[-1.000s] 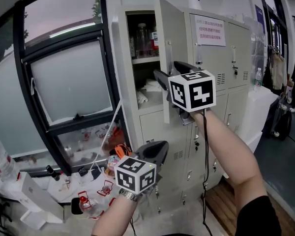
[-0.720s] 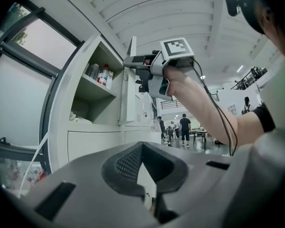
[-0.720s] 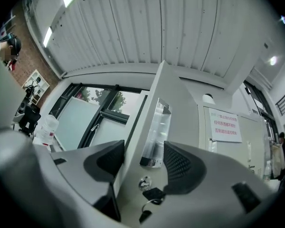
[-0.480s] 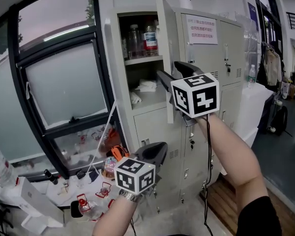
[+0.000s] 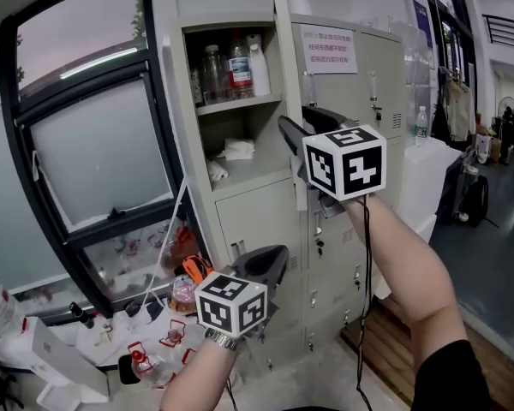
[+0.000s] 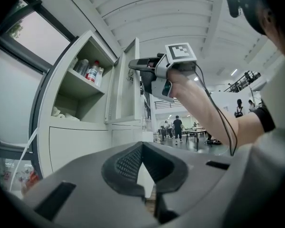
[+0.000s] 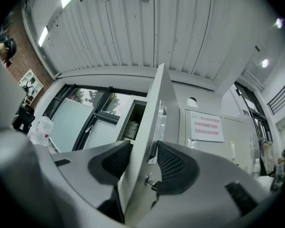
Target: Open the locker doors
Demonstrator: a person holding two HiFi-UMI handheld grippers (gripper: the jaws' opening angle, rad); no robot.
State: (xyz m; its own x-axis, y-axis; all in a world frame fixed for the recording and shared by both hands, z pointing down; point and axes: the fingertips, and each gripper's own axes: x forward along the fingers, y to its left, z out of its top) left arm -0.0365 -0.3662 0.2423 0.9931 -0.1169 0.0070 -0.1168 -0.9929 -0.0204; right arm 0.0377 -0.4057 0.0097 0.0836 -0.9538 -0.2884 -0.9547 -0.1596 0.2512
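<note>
The grey lockers (image 5: pixel 265 221) stand ahead. The top left locker door (image 5: pixel 289 75) stands swung out, showing shelves with bottles (image 5: pixel 231 67) and crumpled paper. My right gripper (image 5: pixel 295 125) is raised to that door's free edge. In the right gripper view the door (image 7: pixel 156 108) runs between the jaws of the right gripper (image 7: pixel 142 158); they have just been closing and both pads lie against it, just above its lock. My left gripper (image 5: pixel 274 255) hangs lower, in front of the closed lower doors, shut and empty. In the left gripper view the left gripper (image 6: pixel 142 146) has its tips together.
A dark-framed window (image 5: pixel 94 152) fills the left. Bottles, boxes and small clutter (image 5: pixel 154 332) lie below it. A paper notice (image 5: pixel 328 48) is stuck on the neighbouring locker door. A white counter (image 5: pixel 420 178), a suitcase (image 5: pixel 471 199) and people stand at the right.
My right gripper has slid further onto the open door's edge and its jaws have narrowed round it. The left gripper has drifted slightly but stays shut.
</note>
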